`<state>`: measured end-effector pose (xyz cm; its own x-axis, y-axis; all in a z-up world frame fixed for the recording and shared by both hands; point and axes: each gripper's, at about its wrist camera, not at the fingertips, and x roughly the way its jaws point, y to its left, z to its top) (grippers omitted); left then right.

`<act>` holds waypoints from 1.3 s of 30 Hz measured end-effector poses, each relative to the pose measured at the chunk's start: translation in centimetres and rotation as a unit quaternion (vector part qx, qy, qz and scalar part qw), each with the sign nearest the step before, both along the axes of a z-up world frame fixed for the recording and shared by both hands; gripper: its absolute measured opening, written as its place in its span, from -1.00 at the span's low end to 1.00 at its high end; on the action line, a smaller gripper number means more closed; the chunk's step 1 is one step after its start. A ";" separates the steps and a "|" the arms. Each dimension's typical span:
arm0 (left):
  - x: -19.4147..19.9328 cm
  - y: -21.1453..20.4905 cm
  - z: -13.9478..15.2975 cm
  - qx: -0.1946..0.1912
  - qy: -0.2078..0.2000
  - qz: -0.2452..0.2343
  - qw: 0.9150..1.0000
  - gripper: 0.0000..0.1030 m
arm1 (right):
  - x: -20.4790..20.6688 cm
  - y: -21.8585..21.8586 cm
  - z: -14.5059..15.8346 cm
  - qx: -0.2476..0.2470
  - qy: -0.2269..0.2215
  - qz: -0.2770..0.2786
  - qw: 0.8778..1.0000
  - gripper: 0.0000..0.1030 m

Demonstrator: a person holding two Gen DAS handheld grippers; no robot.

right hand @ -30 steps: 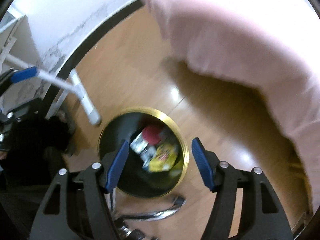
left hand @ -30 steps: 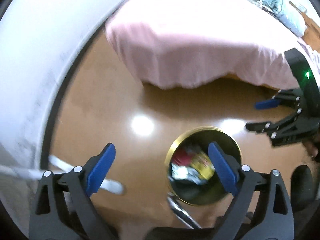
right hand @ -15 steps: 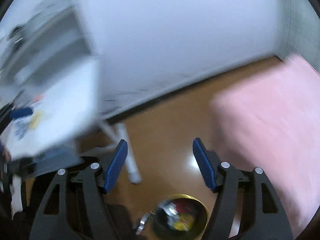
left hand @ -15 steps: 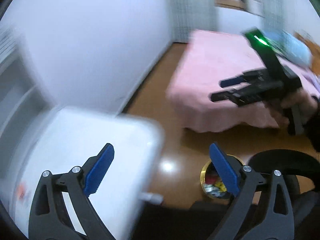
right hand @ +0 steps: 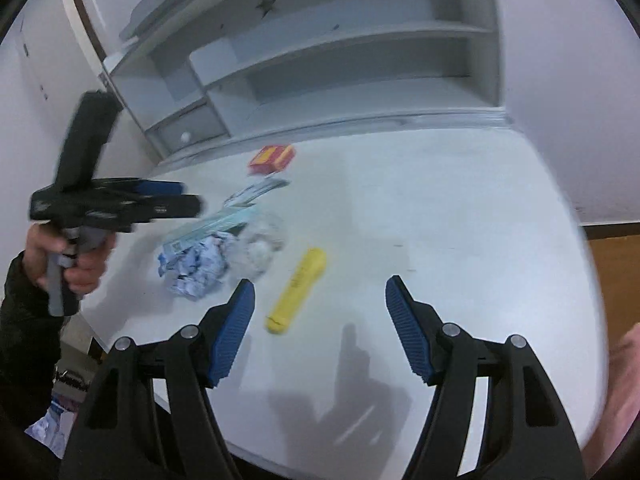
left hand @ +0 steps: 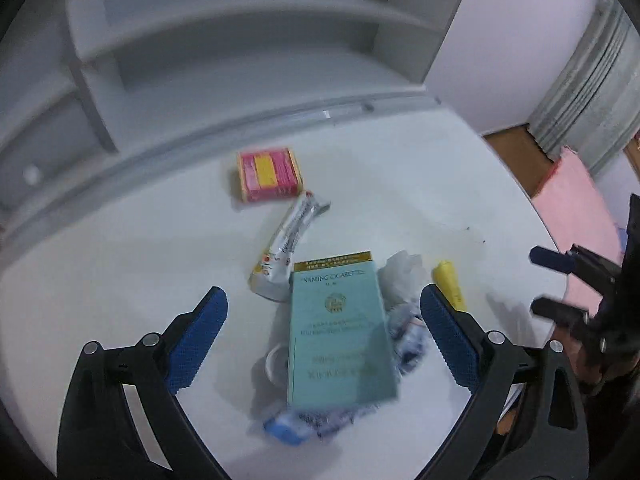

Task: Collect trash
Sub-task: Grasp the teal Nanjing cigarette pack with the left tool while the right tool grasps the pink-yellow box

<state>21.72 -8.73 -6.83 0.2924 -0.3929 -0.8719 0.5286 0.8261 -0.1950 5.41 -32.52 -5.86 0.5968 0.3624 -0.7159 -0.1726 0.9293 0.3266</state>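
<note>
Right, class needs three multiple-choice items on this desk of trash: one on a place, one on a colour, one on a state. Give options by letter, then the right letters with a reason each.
1. Where does the red and yellow box lie?
A. Near the shelf unit, at the far side of the white desk
B. Between the right gripper's fingers
C. On top of the cigarette pack

2. What colour is the cigarette pack?
A. Black
B. Pale teal with a gold top edge
C. Orange

3. How do the jaws of the right gripper stand?
A. Shut on the yellow tube
B. Shut with nothing between them
C. Open and holding nothing

Answers:
1 A, it sits beyond the other trash, close to the shelf unit, on the white desk.
2 B, the left wrist view shows its teal face.
3 C, the yellow tube lies on the desk ahead of the spread pads.
</note>
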 end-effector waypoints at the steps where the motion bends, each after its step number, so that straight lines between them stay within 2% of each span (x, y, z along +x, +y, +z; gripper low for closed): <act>1: 0.9 -0.3 -0.4 0.001 0.011 0.005 1.000 0.83 | 0.2 0.7 -0.1 -0.001 0.003 0.002 1.000 0.28; 2: 1.3 -0.7 -1.1 -0.003 0.025 0.000 1.000 0.83 | 0.2 1.2 -0.2 -0.002 0.005 0.006 1.000 0.28; 6: 1.7 -1.1 -2.3 -0.005 0.038 -0.012 0.999 0.83 | 1.2 2.8 -0.3 -0.010 0.014 0.014 1.000 0.28; 8: 2.0 -1.3 -2.6 -0.011 0.045 -0.019 0.999 0.75 | 2.0 3.6 -0.5 -0.016 0.021 0.017 1.000 0.28; 9: 1.8 -1.5 -2.7 -0.012 0.045 -0.023 0.999 0.65 | 2.1 3.9 -0.5 -0.017 0.022 0.020 0.999 0.28; 10: 1.6 -1.5 -2.8 -0.015 0.051 -0.031 0.998 0.30 | 2.4 4.2 -0.6 -0.018 0.024 0.025 0.999 0.28; 11: 1.5 -1.6 -3.1 -0.020 0.062 -0.039 0.997 0.05 | 2.7 4.4 -0.6 -0.017 0.026 0.028 0.999 0.28; 15: 0.6 -0.7 -3.0 -0.032 0.046 -0.037 0.998 0.05 | 5.0 6.0 -0.2 -0.017 0.032 0.043 0.998 0.28; 20: -0.3 2.5 0.3 -0.065 0.006 -0.010 0.998 0.05 | 10.0 8.4 1.2 -0.019 0.039 0.067 0.997 0.28; 22: -0.8 4.3 1.6 -0.075 -0.007 0.004 0.997 0.05 | 13.2 10.3 1.6 -0.048 0.040 0.096 0.993 0.28; 25: -1.5 6.4 2.5 -0.071 -0.026 0.028 0.997 0.05 | 18.2 13.1 1.4 -0.106 0.036 0.138 0.984 0.28; 29: -2.0 8.6 2.1 -0.051 -0.039 0.056 0.996 0.05 | 23.2 16.1 -1.0 -0.189 0.035 0.191 0.963 0.28; 32: -2.5 10.3 2.3 -0.030 -0.049 0.067 0.996 0.05 | 24.6 16.9 -2.4 -0.195 0.045 0.216 0.956 0.26; 33: -2.5 10.4 2.1 -0.022 -0.052 0.071 0.996 0.05 | 24.8 17.0 -2.6 -0.196 0.044 0.217 0.955 0.19; 34: -2.5 10.4 2.0 -0.021 -0.050 0.071 0.996 0.05 | 24.9 17.0 -2.8 -0.195 0.046 0.218 0.955 0.10; 35: -2.5 10.4 1.8 -0.022 -0.048 0.070 0.996 0.05 | 25.0 17.1 -3.0 -0.188 0.052 0.223 0.955 -0.15; 39: -2.6 9.4 2.0 -0.014 -0.055 0.069 0.996 0.05 | 23.9 16.6 -2.8 -0.194 0.042 0.215 0.956 -0.16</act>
<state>19.10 0.72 -4.82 0.4382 -0.3665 -0.8208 0.4306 0.8871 -0.1662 29.33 -15.87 -8.65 0.3868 0.2585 -0.8852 -0.5549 0.8319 0.0005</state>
